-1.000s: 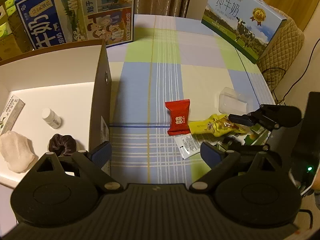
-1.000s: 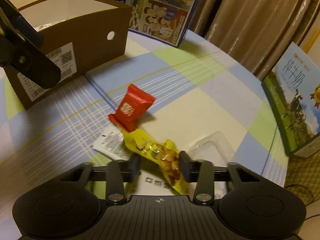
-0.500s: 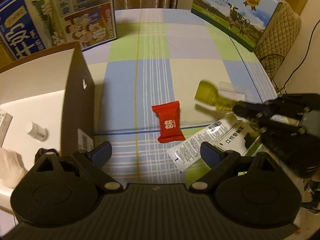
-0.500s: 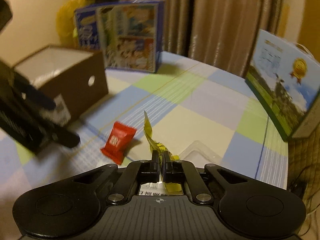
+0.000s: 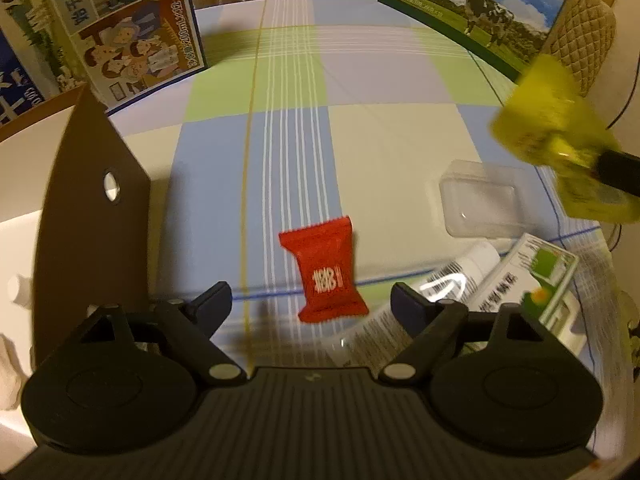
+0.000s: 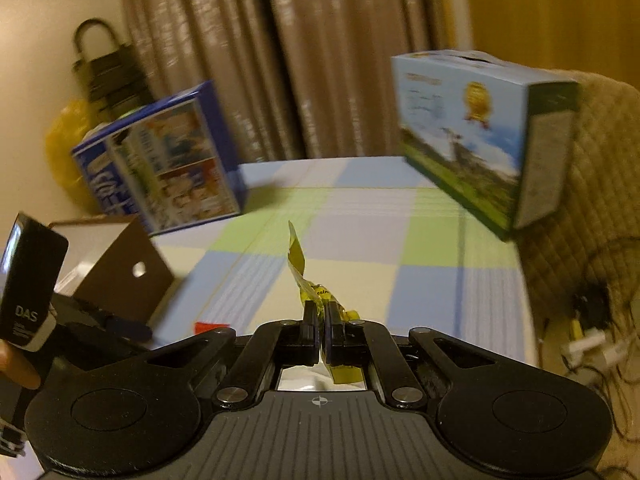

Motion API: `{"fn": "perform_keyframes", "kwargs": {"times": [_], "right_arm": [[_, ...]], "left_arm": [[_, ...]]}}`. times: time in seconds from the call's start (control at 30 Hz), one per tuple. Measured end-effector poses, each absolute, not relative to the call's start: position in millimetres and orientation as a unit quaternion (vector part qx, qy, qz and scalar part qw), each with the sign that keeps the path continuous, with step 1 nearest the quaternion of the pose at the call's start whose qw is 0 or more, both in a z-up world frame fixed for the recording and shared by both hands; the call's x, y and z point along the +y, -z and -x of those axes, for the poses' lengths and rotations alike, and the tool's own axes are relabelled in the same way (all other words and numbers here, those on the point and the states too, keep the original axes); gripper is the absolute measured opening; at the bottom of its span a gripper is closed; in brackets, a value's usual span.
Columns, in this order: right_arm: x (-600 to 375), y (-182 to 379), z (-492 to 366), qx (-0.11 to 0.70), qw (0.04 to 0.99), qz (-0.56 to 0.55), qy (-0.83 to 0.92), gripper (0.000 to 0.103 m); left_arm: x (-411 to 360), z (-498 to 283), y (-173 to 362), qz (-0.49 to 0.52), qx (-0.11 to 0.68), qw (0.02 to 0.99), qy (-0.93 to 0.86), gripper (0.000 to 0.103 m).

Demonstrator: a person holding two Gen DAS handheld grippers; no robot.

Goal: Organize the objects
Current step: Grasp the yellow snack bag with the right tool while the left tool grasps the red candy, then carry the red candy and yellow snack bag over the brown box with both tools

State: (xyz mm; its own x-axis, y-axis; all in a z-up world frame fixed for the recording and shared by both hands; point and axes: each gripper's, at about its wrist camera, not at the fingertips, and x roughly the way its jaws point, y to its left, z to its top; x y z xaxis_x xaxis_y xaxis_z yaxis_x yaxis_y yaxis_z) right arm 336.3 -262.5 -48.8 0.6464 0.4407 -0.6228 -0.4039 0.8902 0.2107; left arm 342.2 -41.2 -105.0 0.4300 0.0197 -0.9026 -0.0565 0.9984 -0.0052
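While the right gripper point(image 6: 320, 316) pinches the yellow snack packet point(image 6: 308, 288) aloft, the left gripper point(image 5: 310, 300) hangs spread above the red candy point(image 5: 328, 272); sachets point(image 5: 452, 284) and a clear tray point(image 5: 480, 204) remain outside the cardboard box point(image 5: 92, 208), so sorting appears partly done.

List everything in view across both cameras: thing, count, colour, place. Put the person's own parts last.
red packet: 1, red, on the tablecloth between the left claw's fingers
yellow snack bag: 1, yellow, lifted, pinched in the right claw
clear plastic tray: 1, transparent, right side of the table
white sachet: 1, white, near edge, right of the red packet
green-and-white box: 1, near right edge
cardboard box: 1, brown, left
milk cartons: 2, blue, far edge
tablecloth: 1, checked blue, green, cream
left claw: 1, black, open
right claw: 1, black, shut
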Motion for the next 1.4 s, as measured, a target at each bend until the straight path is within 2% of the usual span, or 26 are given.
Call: {"fn": "perform_keyframes", "kwargs": {"times": [0.27, 0.33, 0.37, 0.43, 0.47, 0.73, 1.03, 1.4], "right_arm": [[-293, 51, -332, 0.36, 0.913, -0.058, -0.183, 0.0], [-297, 51, -329, 0.361, 0.914, -0.061, -0.177, 0.0], [-298, 50, -328, 0.362, 0.913, -0.063, -0.176, 0.0], [-301, 50, -324, 0.363, 0.914, -0.067, -0.171, 0.0], [-302, 50, -323, 0.364, 0.914, -0.069, -0.169, 0.0], [-302, 44, -313, 0.362, 0.914, -0.076, -0.167, 0.0], [-291, 22, -296, 0.344, 0.916, -0.082, -0.192, 0.0], [-243, -8, -263, 0.321, 0.904, -0.083, -0.27, 0.0]], "left_arm": [[-40, -365, 132, 0.004, 0.547, 0.836, -0.029, 0.057], [-39, -366, 135, 0.007, 0.548, 0.836, -0.026, 0.046], [-40, -366, 135, 0.003, 0.543, 0.84, -0.026, 0.044], [-41, -366, 134, 0.001, 0.537, 0.844, -0.017, 0.028], [-40, -365, 133, 0.006, 0.535, 0.845, -0.012, 0.026], [-35, -348, 107, 0.03, 0.514, 0.857, 0.002, 0.022], [-20, -301, 52, 0.075, 0.47, 0.88, 0.007, 0.022], [31, -239, -2, 0.114, 0.416, 0.902, -0.029, 0.022]]}}
